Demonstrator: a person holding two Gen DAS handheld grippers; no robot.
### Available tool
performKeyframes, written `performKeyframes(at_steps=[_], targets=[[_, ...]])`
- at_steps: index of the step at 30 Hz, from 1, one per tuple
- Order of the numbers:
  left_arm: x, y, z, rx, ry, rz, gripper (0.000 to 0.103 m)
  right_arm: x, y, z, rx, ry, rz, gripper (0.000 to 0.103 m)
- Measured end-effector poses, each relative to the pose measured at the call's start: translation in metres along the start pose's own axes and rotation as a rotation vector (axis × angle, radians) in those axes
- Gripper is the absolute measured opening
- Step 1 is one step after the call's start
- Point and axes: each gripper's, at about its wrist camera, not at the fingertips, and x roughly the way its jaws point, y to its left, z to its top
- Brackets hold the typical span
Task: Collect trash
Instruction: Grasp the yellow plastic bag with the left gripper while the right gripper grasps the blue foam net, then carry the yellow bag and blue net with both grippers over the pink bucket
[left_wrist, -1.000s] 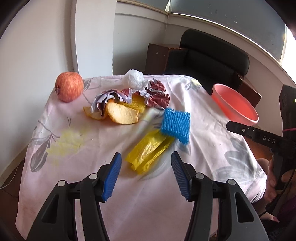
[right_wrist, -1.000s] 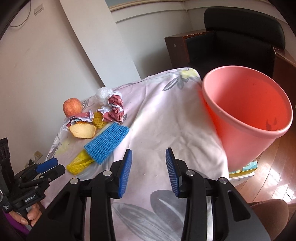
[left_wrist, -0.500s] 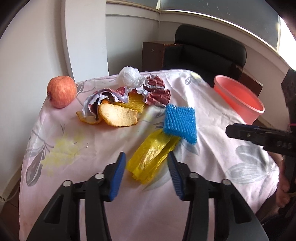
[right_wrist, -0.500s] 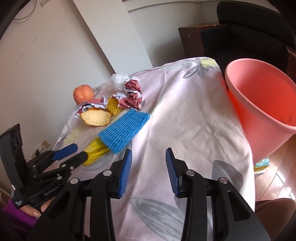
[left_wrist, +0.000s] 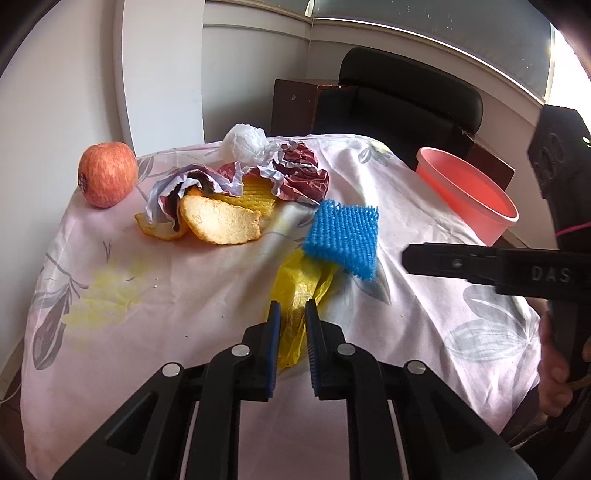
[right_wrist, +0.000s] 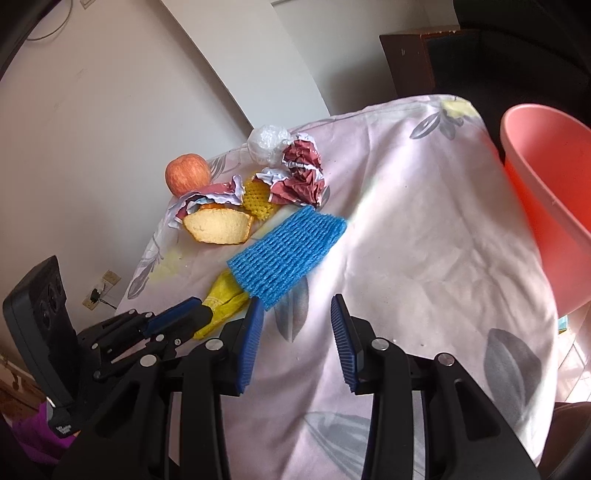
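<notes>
**Yellow film bag, pinched at its near end**

Yellow plastic bag (left_wrist: 301, 291) lies on the tabletop (left_wrist: 184, 295), partly under the blue foam net (left_wrist: 343, 240). My left gripper (left_wrist: 291, 332) is closing on its near end. I judge it light, limp and slippery. My right gripper (right_wrist: 297, 332) hangs part-open, empty, near the pink bin (right_wrist: 546, 184).

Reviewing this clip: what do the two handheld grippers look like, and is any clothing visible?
Both grippers, left and right, are black plastic linkage frames with silver rivets and two ribbed blue finger pads. The right one's side bears white lettering reading "DAS", and a thin pink cord runs by it. A purple sleeve shows beneath the left one's black body.
</notes>
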Motion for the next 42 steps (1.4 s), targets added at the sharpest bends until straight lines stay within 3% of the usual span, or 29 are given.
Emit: performKeyframes(at_steps=[10,17,23,42], targets=[[0.007,0.005,0.0,-0.056,0.026,-0.05,0.012,0.033,0.011,0.015,0.035,0.052,0.005,0.039],[0.007,0.005,0.0,-0.055,0.023,-0.053,0.012,0.033,0.012,0.014,0.055,0.016,-0.009,0.038],[0.006,0.003,-0.001,-0.055,0.019,-0.058,0.011,0.023,0.01,0.013,0.012,-0.008,-0.058,0.007],[-0.013,0.009,0.006,-0.119,-0.039,-0.048,0.008,-0.034,-0.022,0.007,0.002,-0.138,-0.109,0.007]])
